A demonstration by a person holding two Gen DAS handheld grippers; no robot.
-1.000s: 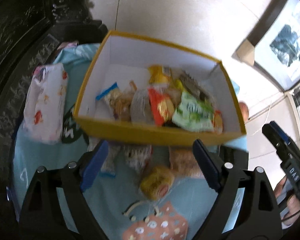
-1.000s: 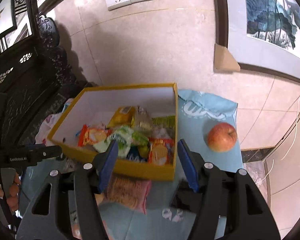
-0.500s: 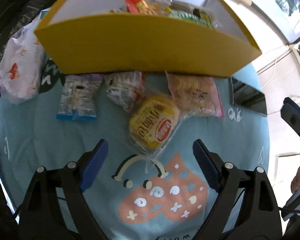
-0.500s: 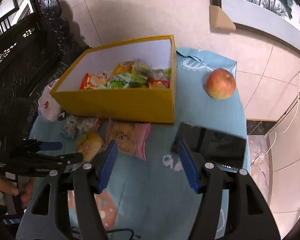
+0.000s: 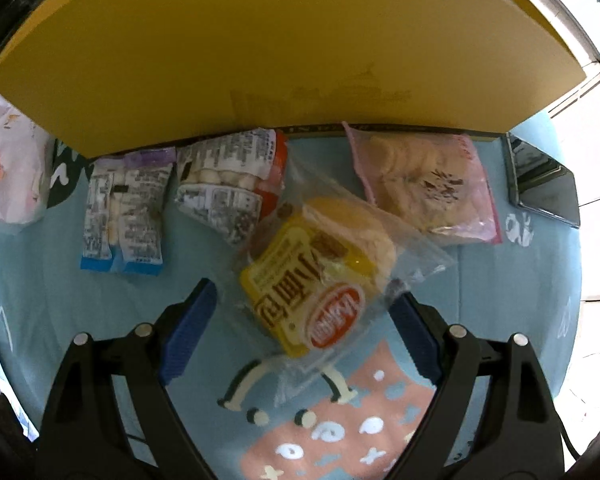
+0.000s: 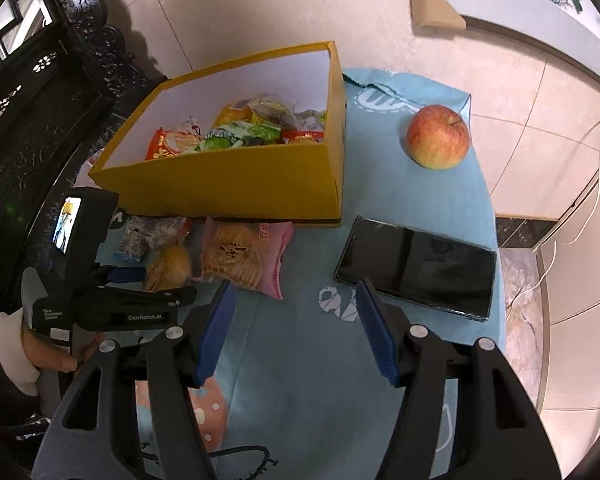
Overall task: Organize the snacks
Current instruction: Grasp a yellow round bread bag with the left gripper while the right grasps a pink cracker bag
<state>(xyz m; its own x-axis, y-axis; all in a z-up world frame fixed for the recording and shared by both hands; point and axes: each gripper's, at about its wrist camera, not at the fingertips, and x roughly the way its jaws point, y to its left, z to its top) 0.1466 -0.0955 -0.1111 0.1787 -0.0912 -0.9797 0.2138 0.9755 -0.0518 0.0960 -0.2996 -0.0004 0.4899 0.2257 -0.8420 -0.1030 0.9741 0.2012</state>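
Four loose snack packs lying on the blue cloth (image 5: 60, 312) in the left wrist view, all just below the yellow box (image 5: 284, 52) that fills the upper half of the frame: a white-and-blue twin pack (image 5: 124, 216) at centre left, a printed white-and-red pack (image 5: 232, 184) beside it, a pink cracker bag (image 5: 424, 184) at upper right, and a clear-wrapped bun with yellow label (image 5: 316, 276) in the middle. Left gripper (image 5: 304, 328) spread wide, blue pads either side of the bun's lower end, with no contact on the left and the right pad at most brushing the wrapper's edge. Floral tissue pack (image 5: 8, 168) at far left, dark phone (image 5: 544, 184) at far right. Right wrist view next: right gripper (image 6: 296, 332) partly spread and empty over bare cloth at lower centre, yellow box at upper centre already part-filled with snacks, bun (image 6: 170, 266) and cracker bag (image 6: 244, 258) just below its near wall, apple (image 6: 438, 136) at upper right, phone (image 6: 416, 268) at centre right, left gripper (image 6: 132, 284) seen at left, a hand on its grip. Step in hand, judged: reaching for the bun, grasp not yet made. Next move likely calls for lowering a little more, closing gently on the soft, slippery wrapper, then lifting over the box wall.
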